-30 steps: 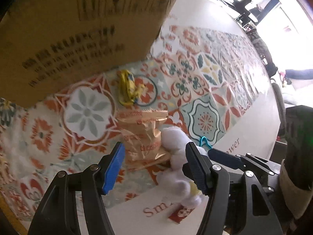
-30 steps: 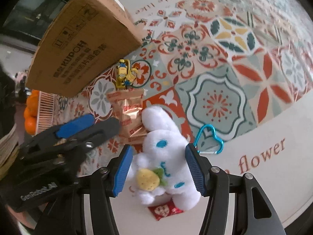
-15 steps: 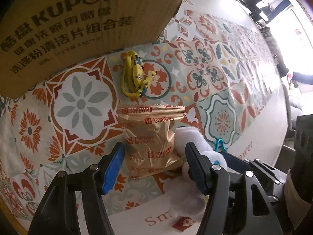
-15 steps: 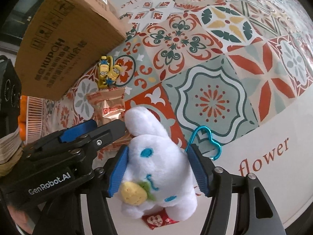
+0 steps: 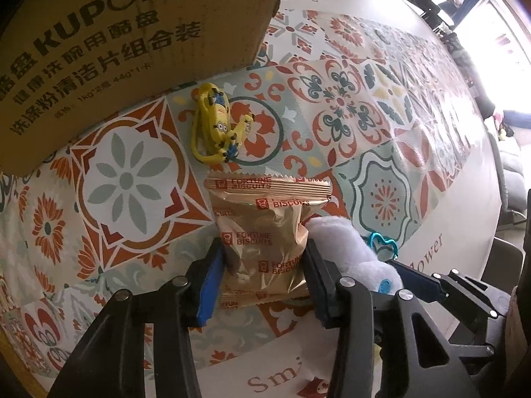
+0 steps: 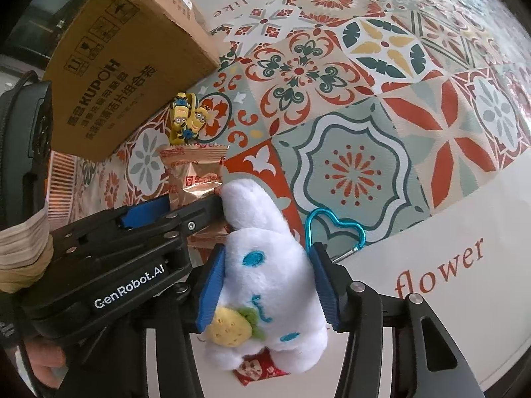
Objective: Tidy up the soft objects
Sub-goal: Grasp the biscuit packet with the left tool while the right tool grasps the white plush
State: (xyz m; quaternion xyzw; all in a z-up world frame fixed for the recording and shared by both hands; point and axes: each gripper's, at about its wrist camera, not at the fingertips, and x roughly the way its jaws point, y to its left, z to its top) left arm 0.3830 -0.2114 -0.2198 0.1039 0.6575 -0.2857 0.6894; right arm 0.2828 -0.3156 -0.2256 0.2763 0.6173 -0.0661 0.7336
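Left claw (image 5: 262, 278) clamped on the gold biscuit packet (image 5: 265, 232), blue pads pressing both its sides, packet lying on the patterned worktop (image 5: 381, 199). Right claw (image 6: 265, 285) clenched around the white plush toy (image 6: 265, 265), pads squeezing its body; the toy's ear touches the packet's right edge. Blue heart carabiner (image 6: 335, 229) lies just beside the right pad on the worktop. Yellow minion keychain (image 5: 217, 126) sits beyond the packet, close to the cardboard box (image 5: 116, 33). Small red tag (image 6: 257, 369) shows under the plush.
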